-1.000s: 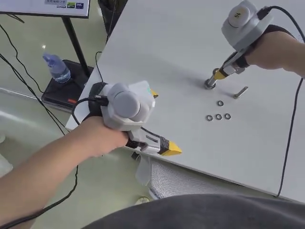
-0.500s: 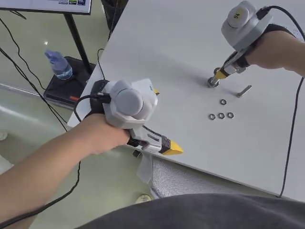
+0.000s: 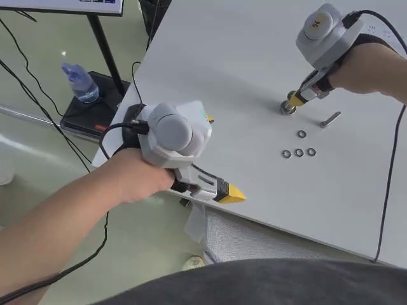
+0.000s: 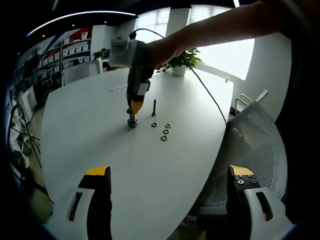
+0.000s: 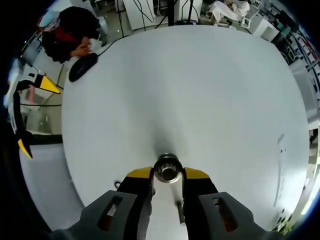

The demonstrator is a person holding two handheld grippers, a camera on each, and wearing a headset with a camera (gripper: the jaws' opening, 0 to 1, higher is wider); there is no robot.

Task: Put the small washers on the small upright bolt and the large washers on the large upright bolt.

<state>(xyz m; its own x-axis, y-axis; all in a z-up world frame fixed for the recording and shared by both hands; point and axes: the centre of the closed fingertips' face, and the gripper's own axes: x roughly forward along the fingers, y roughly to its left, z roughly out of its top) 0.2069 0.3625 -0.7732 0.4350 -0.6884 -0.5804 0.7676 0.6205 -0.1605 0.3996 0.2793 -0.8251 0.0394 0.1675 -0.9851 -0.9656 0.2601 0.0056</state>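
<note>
- Nothing legible from where I stand: the print on the screen [image 3: 63, 5] past the table's corner and the mark on top of the right gripper [image 3: 292, 101] are both too small to read.
- Since a second ago only the head camera has drifted. The right gripper stays at the large upright bolt [image 3: 287, 108], and the left gripper [image 4: 169, 172] still hangs at the edge of the white table [image 3: 210, 57].
- The left jaws stand wide apart, holding nothing. The bolts and washers lie well ahead of them.
- The right jaws are drawn narrow, with the large bolt's round top between their yellow tips. I cannot tell whether they pinch it.
- Four small washers [image 3: 299, 153] lie loose on the table just beside the right jaws: three in a row, one apart.
- The small bolt [image 3: 330, 119] lies flat near them. In the right gripper view it sits behind the tips, between the fingers.
- The left gripper view catches a mesh chair [image 4: 255, 135], and the head view a water bottle [image 3: 79, 81] on the floor.
</note>
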